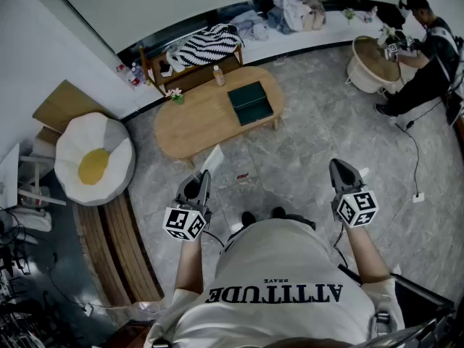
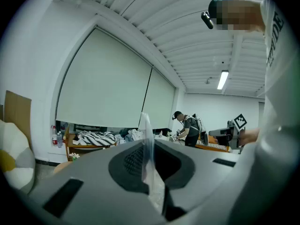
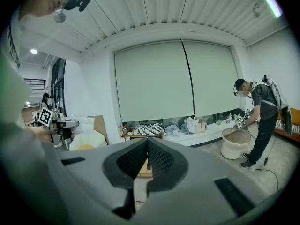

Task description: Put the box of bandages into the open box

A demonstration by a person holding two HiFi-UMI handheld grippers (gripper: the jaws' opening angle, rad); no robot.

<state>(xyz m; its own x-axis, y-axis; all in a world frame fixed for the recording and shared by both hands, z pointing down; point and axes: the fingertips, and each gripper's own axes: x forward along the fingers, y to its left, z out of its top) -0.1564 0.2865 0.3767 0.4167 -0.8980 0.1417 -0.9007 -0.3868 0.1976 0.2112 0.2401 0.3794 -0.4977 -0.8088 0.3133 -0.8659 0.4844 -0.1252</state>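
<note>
Grey tiled floor; a low wooden counter carries the dark green open box. Left gripper, out before the person, fingers pinching the thin white box of bandages. Right gripper alongside, fingers pressed together, empty.

A dark green open box lies on the oval light wooden table, near a small brown bottle. The left tool holds a thin white box over the grey stone floor; the right tool hangs well apart.
</note>
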